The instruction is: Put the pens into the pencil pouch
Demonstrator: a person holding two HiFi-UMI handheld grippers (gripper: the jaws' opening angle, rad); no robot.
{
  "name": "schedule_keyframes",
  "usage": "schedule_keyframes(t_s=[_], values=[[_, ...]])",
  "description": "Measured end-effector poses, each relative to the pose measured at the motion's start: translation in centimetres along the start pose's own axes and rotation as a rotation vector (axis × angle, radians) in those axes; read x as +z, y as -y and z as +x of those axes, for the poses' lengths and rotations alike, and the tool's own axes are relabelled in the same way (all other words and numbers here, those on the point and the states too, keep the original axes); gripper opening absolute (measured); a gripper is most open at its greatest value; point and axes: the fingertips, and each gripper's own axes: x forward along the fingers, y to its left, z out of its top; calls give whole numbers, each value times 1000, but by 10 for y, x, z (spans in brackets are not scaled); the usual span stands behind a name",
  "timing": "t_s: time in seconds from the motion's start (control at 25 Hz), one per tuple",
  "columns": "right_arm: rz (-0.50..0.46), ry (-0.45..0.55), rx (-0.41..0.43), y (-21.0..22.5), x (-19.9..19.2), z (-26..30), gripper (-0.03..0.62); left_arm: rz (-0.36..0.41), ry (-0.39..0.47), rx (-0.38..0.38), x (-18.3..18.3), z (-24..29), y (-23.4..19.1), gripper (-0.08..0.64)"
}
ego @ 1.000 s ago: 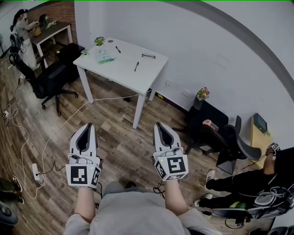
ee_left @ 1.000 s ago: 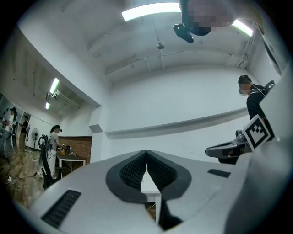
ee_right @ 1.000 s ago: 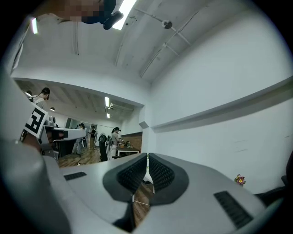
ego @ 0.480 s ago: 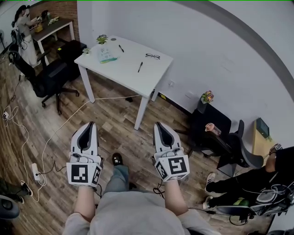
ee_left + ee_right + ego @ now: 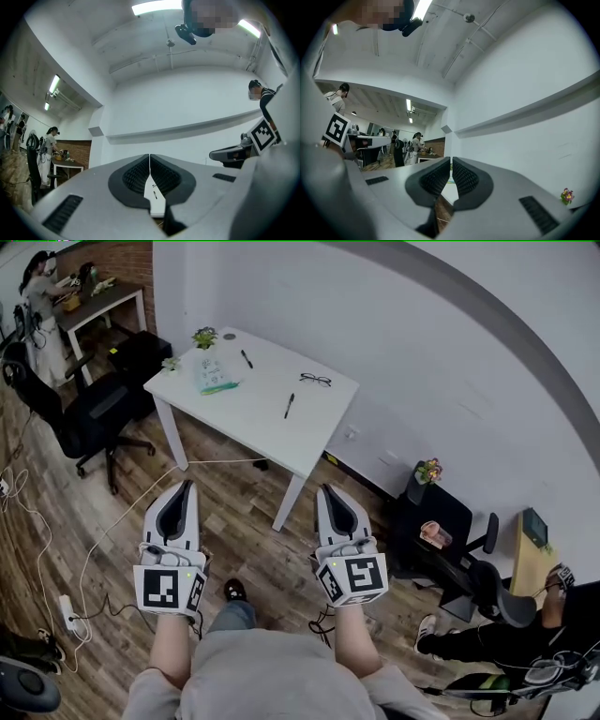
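The person holds both grippers out level above a wooden floor [image 5: 234, 493], well short of a white table [image 5: 248, 418]. The left gripper [image 5: 185, 485] has its jaws pressed together with nothing between them. The right gripper [image 5: 325, 489] has its jaws drawn in to a thin slit and is also empty. Two pens lie apart on the table, one pen [image 5: 246, 359] near the far edge and the other pen [image 5: 289, 406] nearer the middle. A pale, teal-edged item that is probably the pencil pouch [image 5: 214, 374] sits at the left end beside a small plant [image 5: 203, 337], too small to be sure. A pair of glasses [image 5: 316, 380] rests near the wall
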Motion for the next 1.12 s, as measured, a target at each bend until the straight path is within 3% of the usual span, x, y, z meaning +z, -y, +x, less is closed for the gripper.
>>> schedule_keyframes(t_s=[0.44, 0.64, 1.12], values=[[-23, 23, 8, 0, 5, 122, 34, 12, 28, -26, -9, 90, -75, 25], [-16, 16, -2, -3, -3, 147, 34, 12, 8, -48, -23, 110, -94, 26], [-5, -19, 27, 16, -30, 218, 35, -9, -32, -10, -61, 163, -128, 25]])
